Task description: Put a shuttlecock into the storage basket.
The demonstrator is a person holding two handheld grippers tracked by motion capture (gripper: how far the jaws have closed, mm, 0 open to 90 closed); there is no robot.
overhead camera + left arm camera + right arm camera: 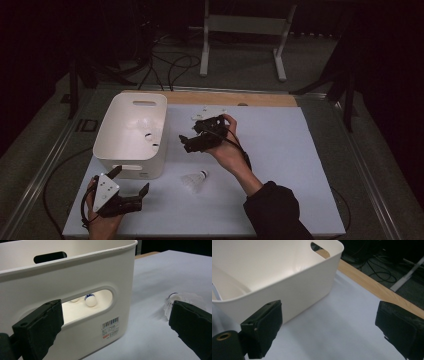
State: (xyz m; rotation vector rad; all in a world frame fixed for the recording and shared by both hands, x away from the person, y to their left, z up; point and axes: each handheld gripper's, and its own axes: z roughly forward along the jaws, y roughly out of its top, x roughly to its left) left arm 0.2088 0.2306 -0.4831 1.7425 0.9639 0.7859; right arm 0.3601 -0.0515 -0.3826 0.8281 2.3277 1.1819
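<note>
Shuttlecock (183, 301) lies just beyond left gripper's (115, 327) jaws.

A white tub (131, 134) sits on the white table (280, 150), with shuttlecocks inside it. One more shuttlecock (195, 181) lies on the table near the tub. The right gripper (192, 141) is just beside the tub, and the left gripper (134, 201) is near the table's front edge.

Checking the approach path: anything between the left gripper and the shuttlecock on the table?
Nothing. In the high view, only bare white table surface separates the left gripper from the shuttlecock. The white bin stands off to the side.
</note>
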